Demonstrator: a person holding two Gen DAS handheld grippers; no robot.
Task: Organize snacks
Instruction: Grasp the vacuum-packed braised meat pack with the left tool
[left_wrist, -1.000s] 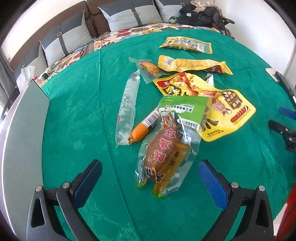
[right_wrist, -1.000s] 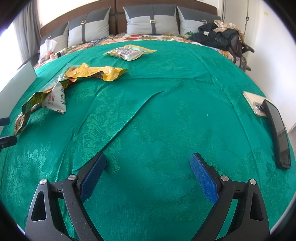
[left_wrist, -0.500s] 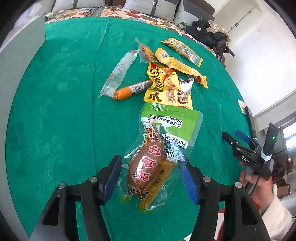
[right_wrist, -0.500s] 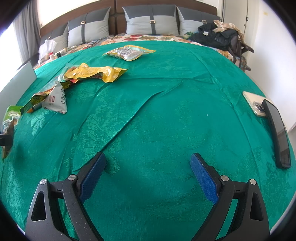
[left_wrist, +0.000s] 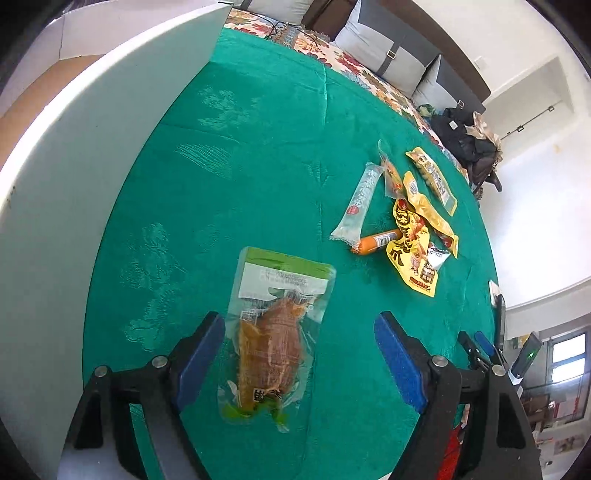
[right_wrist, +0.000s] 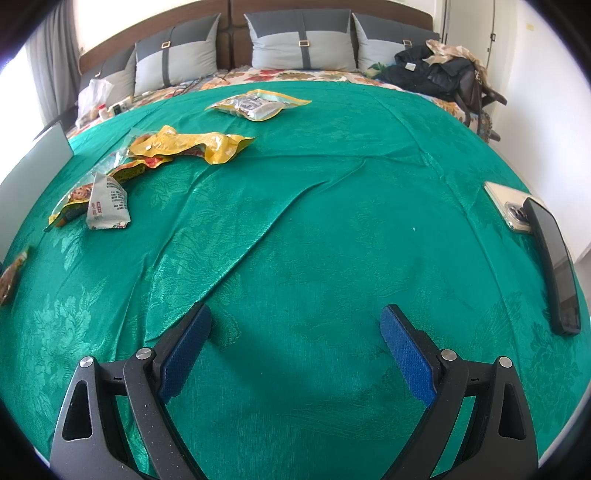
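A clear packet with a green top and brown meat inside (left_wrist: 277, 332) lies back side up on the green cloth (left_wrist: 240, 166), next to the white box. My left gripper (left_wrist: 299, 321) straddles it. Its jaws are opening, and the blue pads (left_wrist: 395, 354) do not press on the packet. The other snacks lie in a group further right: a long clear packet (left_wrist: 356, 203), an orange sausage (left_wrist: 376, 242) and yellow packets (left_wrist: 413, 258). My right gripper (right_wrist: 295, 317) is open over bare cloth with nothing between its fingers. The packet's end (right_wrist: 11, 277) shows at the right wrist view's left edge.
A white box (left_wrist: 74, 184) stands along the cloth's left side. Two phones (right_wrist: 554, 258) lie near the right edge. A yellow packet (right_wrist: 192, 144), a small grey one (right_wrist: 107, 205) and a far packet (right_wrist: 258, 103) lie at the left and back. Pillows and bags sit behind.
My left gripper shut on the green-topped packet, carried it away from the pile toward the white box while rolling, and its jaws have spread off it. The right gripper stayed still.
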